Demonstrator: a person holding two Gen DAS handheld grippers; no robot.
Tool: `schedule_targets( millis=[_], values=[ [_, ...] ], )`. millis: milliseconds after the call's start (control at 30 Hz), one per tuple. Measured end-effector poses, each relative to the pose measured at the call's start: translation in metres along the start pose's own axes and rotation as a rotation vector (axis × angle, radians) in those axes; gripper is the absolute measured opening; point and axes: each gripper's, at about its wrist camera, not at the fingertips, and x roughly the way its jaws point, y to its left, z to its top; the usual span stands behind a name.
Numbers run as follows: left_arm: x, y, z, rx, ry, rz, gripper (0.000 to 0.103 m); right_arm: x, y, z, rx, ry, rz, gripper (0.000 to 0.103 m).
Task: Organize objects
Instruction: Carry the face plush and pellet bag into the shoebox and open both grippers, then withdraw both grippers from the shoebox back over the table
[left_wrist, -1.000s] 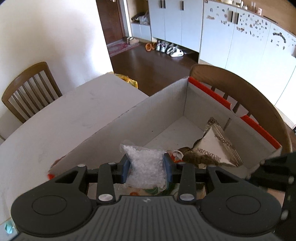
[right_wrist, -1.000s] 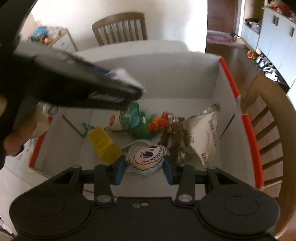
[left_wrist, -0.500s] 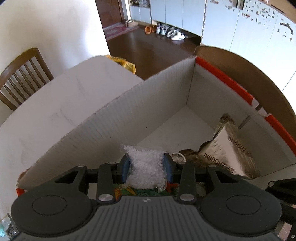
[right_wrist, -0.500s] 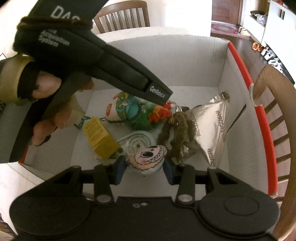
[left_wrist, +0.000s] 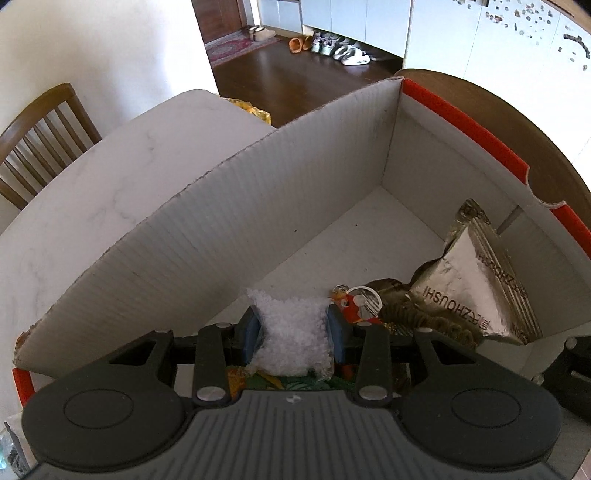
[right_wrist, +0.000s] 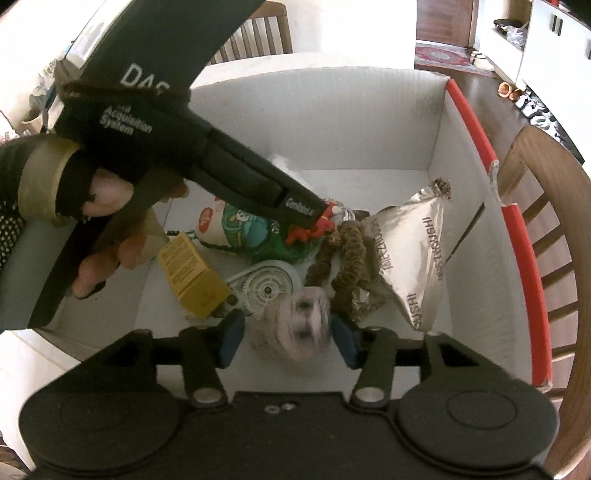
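Toy (right_wrist: 301, 325) between parted hand-held gripper (right_wrist: 288, 339) pads

Each tool is showing a black ribbed body, round side discs, silver screws and blue pads (left_wrist: 252, 329). The left tool (right_wrist: 321, 218) is bearing white lettering; its hand (right_wrist: 99, 206) is wearing a black fingerless glove.

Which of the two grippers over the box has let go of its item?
The right gripper: its jaws have just been opening, and the blurred cartoon-face pouch sits free between them. The left gripper clamps a white granule bag.
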Motion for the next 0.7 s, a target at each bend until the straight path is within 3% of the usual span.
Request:
schedule_targets(
  millis=[100, 233, 700],
  values=[
    [-0.004, 0.001, -0.002, 0.0, -0.006, -0.005, 0.042, -0.005, 0.001, -0.002, 0.006, -0.013, 0.002, 0.061],
    [-0.013, 0.003, -0.008, -0.023, -0.032, -0.019, 0.062, -0.011, 0.002, -0.004, 0.007, -0.025, -0.003, 0.062],
    [-0.053, 0.0, -0.014, -0.055, -0.12, -0.041, 0.063, -0.036, 0.005, 0.0, -0.006, -0.078, -0.013, 0.074]
  ],
)
